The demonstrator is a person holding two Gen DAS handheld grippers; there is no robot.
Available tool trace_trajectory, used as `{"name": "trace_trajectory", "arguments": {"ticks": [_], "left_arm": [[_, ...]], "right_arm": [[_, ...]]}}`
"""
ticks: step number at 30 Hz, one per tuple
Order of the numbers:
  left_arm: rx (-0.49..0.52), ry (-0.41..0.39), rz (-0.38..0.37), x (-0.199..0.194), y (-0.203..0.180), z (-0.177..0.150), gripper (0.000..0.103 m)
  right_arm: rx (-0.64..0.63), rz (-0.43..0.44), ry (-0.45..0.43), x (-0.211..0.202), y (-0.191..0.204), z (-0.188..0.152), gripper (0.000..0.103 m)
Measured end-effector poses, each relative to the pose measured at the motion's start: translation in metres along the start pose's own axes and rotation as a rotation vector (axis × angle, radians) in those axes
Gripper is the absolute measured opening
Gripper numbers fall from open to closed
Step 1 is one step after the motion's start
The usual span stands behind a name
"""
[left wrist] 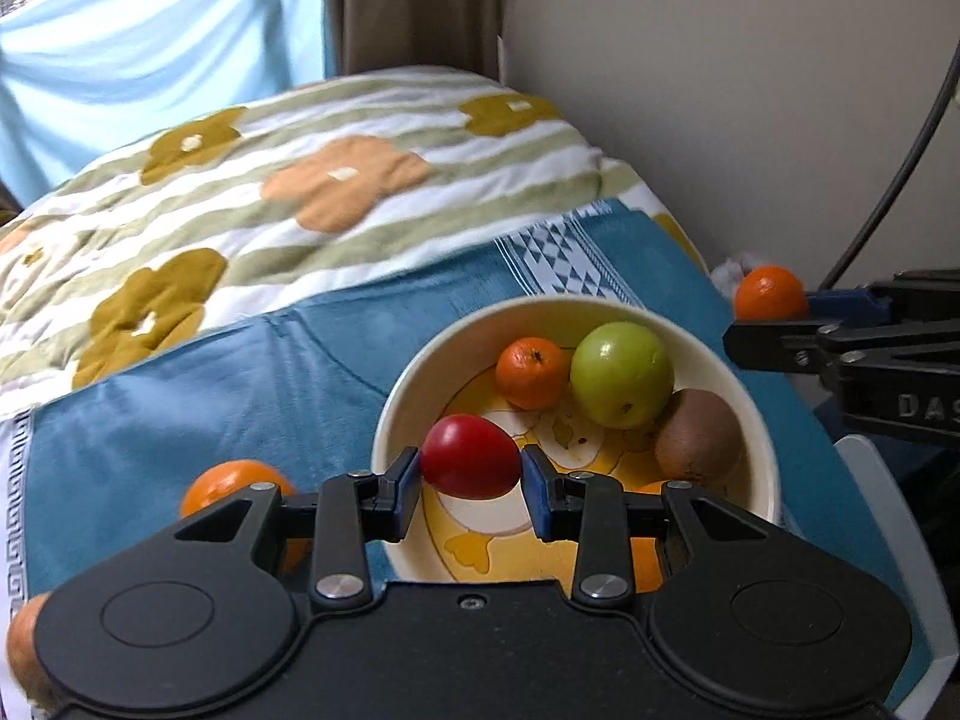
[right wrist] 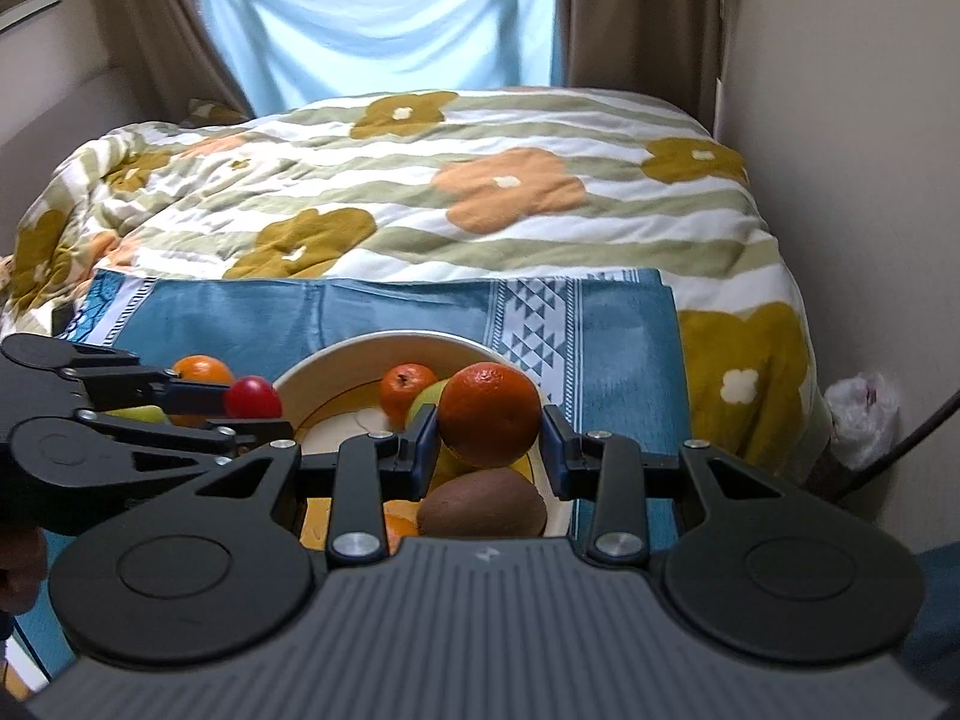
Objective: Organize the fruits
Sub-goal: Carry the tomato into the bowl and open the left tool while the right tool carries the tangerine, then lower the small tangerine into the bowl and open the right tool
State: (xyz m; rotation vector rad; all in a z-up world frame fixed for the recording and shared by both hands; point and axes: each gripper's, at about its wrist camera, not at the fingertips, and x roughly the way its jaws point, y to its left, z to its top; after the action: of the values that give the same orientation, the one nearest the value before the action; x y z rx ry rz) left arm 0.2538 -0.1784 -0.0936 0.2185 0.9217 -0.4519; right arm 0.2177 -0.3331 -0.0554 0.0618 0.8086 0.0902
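Note:
My left gripper (left wrist: 471, 471) is shut on a red fruit (left wrist: 470, 465) and holds it over the near side of a cream bowl (left wrist: 750, 414). The bowl holds a small orange (left wrist: 532, 373), a green apple (left wrist: 621, 375) and a brown kiwi (left wrist: 699, 437). My right gripper (right wrist: 489, 435) is shut on a large orange (right wrist: 489, 414) and holds it above the bowl (right wrist: 300, 384). In the left wrist view that orange (left wrist: 770, 293) shows at the right, beyond the bowl's rim. The left gripper (right wrist: 255, 408) shows with the red fruit (right wrist: 253, 397) in the right wrist view.
The bowl stands on a blue cloth (left wrist: 210, 378) at the foot of a bed with a flowered blanket (left wrist: 336, 180). Another orange (left wrist: 237, 483) lies on the cloth left of the bowl. A brownish fruit (left wrist: 24, 648) lies at the far left edge. A wall (left wrist: 750, 90) is at right.

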Motion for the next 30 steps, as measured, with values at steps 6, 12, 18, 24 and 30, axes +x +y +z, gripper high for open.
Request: {"name": "trace_trajectory", "arguments": {"ticks": [6, 12, 18, 24, 30], "left_arm": [[0.071, 0.037, -0.015, 0.025, -0.006, 0.004, 0.040], [0.083, -0.007, -0.027, 0.017, -0.005, 0.007, 0.084], [0.051, -0.033, -0.007, -0.006, 0.005, 0.001, 0.085], [0.008, -0.051, 0.053, -0.025, 0.018, -0.012, 0.097], [-0.034, -0.025, 0.112, -0.032, 0.027, -0.027, 0.099]], "right_arm": [[0.036, -0.032, 0.022, 0.011, -0.008, -0.002, 0.050], [0.057, -0.051, 0.026, 0.014, -0.014, -0.001, 0.050], [0.030, -0.047, 0.027, 0.015, -0.014, 0.002, 0.050], [-0.011, 0.000, 0.034, 0.021, -0.002, 0.005, 0.050], [-0.071, 0.076, 0.049, 0.035, 0.022, 0.005, 0.050]]}}
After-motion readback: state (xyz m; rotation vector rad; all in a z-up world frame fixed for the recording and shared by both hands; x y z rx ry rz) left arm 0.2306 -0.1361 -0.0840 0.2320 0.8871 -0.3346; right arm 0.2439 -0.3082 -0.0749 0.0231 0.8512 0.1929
